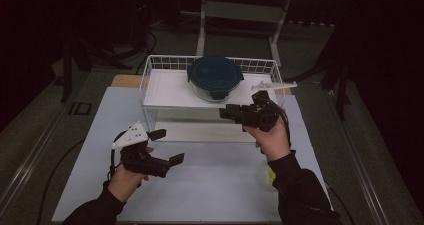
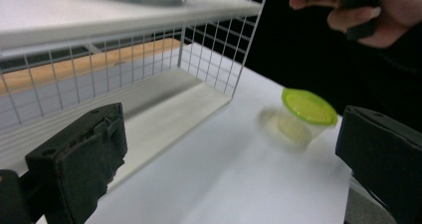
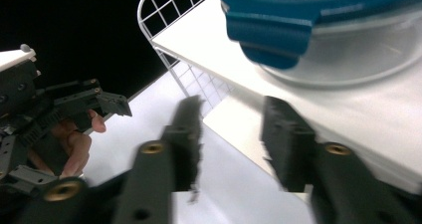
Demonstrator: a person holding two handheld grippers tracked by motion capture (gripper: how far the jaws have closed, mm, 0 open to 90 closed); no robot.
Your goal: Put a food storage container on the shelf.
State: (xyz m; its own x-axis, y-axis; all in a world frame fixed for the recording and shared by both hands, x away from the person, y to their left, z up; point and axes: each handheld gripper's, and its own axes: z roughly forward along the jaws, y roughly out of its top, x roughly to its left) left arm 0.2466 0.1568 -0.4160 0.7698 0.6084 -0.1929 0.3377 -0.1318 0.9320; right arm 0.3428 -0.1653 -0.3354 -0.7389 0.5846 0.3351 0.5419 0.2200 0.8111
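A glass bowl with a blue lid [image 1: 215, 77] [image 3: 298, 15] stands on the upper shelf of a white wire rack [image 1: 150, 67] [image 2: 219, 64] [image 3: 159, 5]. My right gripper [image 1: 226, 113] [image 3: 231, 112] hovers just in front of the shelf's edge, below the bowl, open with nothing between its jaws. My left gripper [image 1: 167, 146] [image 2: 234, 134] is low over the white table at the rack's front left, jaws wide open and empty. A small clear tub with a green lid [image 2: 308, 109] [image 1: 270, 174] sits on the table by my right forearm.
The rack's lower shelf [image 2: 164, 114] is a bare white board. A white mat [image 1: 210, 185] covers the table in front of the rack. A metal frame stand [image 1: 240, 10] rises behind the table in the dark. My left gripper [image 3: 74, 109] appears at the left of the right gripper view.
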